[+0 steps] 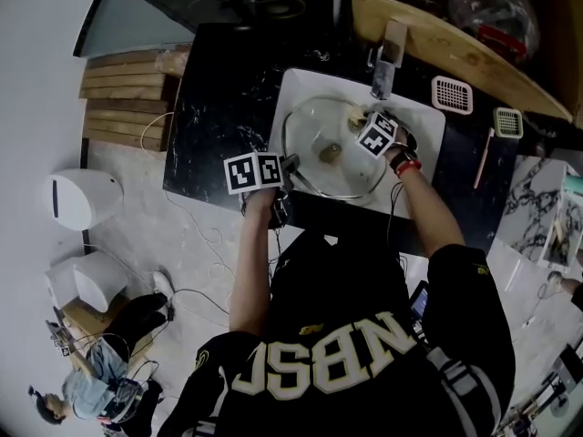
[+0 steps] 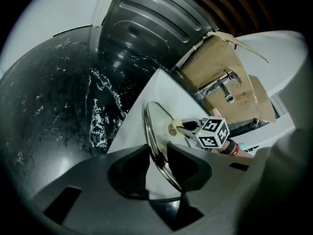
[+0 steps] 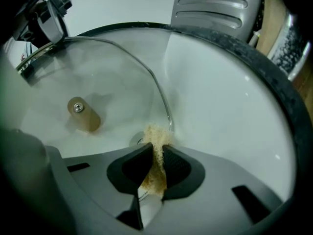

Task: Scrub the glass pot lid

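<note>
We held the round glass pot lid with its metal rim [image 1: 314, 121] inside the white rectangular sink [image 1: 428, 126], which was set into a black counter veined with white [image 1: 219, 107]. The lid lay in the basin on a tilt rather than flat, its near edge raised at our left side. Our left gripper [image 2: 159, 153] was clamped on that near edge: in the left gripper view the thin metal rim ran straight between the two dark jaws, and both pads pressed against it. The lid's short tan cylindrical knob [image 3: 84, 114] stood near the middle of the glass. Our right gripper [image 3: 156, 153] was closed on a small tan, fibrous scrubbing pad [image 3: 155, 138], which was pinched between the jaws and stuck out past their tips. The pad touched the lid at its far rim, where the metal band curved beside the white sink wall. From the head view the two grippers sat on opposite sides of the lid, the right one close under the chrome faucet [image 1: 390, 53]. A white slotted tray [image 1: 453, 95] lay on the counter just beside the sink's right corner.
</note>
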A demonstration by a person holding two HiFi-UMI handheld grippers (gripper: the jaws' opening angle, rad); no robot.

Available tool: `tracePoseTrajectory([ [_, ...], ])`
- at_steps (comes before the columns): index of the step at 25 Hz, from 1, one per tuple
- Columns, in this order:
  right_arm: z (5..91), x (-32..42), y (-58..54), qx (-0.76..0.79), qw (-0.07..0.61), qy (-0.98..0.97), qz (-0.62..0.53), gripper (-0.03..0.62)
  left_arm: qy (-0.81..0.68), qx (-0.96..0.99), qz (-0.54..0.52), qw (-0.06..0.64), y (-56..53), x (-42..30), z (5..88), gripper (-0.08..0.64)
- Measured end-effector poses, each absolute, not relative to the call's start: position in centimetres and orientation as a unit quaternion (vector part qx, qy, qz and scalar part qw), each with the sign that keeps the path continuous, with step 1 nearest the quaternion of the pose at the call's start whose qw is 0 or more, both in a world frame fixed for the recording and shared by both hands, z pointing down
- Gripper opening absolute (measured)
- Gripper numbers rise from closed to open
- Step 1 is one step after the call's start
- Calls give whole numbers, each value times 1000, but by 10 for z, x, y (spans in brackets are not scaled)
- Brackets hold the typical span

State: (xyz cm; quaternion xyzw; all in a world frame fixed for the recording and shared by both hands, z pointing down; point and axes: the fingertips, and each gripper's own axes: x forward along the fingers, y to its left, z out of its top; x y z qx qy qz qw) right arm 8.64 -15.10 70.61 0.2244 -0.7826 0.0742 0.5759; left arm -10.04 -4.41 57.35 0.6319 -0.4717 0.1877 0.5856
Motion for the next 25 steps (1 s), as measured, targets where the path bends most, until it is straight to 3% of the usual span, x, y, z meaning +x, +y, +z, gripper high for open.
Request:
tracePoseTrajectory([
  [25,681,112,-58,91,647,-738,171,67,-467,639,179,585,-44,-99,571,126],
])
